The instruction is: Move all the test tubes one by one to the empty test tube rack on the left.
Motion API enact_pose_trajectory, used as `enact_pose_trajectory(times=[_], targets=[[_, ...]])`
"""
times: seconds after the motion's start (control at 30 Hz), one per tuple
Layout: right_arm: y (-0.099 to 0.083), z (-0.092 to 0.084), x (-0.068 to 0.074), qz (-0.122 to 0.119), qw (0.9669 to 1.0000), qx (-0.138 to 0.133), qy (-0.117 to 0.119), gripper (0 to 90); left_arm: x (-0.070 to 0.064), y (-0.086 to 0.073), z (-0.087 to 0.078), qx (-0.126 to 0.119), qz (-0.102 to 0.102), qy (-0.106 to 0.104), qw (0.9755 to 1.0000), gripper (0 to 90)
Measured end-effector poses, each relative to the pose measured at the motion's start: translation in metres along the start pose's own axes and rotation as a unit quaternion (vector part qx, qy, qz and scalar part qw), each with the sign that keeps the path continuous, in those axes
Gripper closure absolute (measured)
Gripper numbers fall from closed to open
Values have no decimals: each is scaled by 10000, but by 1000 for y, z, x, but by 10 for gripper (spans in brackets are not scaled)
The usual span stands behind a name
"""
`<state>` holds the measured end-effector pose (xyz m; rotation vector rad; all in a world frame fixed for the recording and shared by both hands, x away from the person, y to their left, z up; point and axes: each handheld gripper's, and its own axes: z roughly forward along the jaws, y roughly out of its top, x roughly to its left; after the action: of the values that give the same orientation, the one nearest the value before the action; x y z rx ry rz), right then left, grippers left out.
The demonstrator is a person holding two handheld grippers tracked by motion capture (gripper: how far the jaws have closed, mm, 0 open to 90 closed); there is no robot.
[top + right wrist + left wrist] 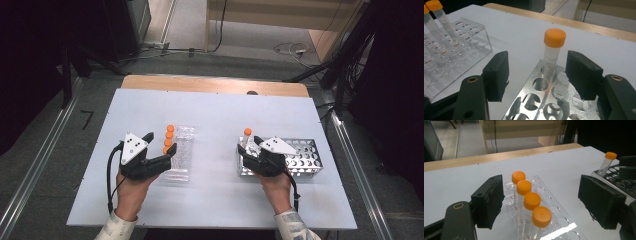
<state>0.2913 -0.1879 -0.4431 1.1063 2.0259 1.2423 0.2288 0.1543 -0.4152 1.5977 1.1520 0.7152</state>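
Observation:
Several clear tubes with orange caps (pixel 169 137) (pixel 532 200) stand in a row along the left side of a clear plastic rack (pixel 182 150) (pixel 559 220). My left gripper (pixel 161 142) (pixel 541 185) is open, one jaw on each side of that row, touching none of the tubes. One more orange-capped tube (pixel 247 134) (pixel 554 50) stands upright in a corner hole of a metal rack (pixel 305 157) (pixel 564 100). My right gripper (pixel 250 145) (pixel 537 58) is open just short of this tube, with a gap on both sides.
Both racks sit on a white board (pixel 215 110) over a wooden table whose far edge (pixel 215 85) shows. The metal rack's other holes hold nothing. Cables lie on the floor beyond the table. Bare board lies between the two racks.

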Motion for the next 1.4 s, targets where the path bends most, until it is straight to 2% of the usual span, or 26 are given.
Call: enact_pose_trajectory(times=[0.33,0.6,1.0,1.23,1.4], targets=[[-1,12,-5,26,9998,107,-145,367,0,1,-2,-40,-23,-1,10000,212],[3,17,-8,103,9997,94,-175,443,1,1,-2,-43,-28,7,10000,212],[9,27,-1,41,9985,361,-402,572,2,2,-3,-68,-52,6,10000,213],[10,32,-3,180,9969,551,-529,641,3,2,-4,-77,-52,4,10000,214],[10,33,-5,218,9963,653,-514,687,2,2,-4,-71,-53,0,10000,215]])
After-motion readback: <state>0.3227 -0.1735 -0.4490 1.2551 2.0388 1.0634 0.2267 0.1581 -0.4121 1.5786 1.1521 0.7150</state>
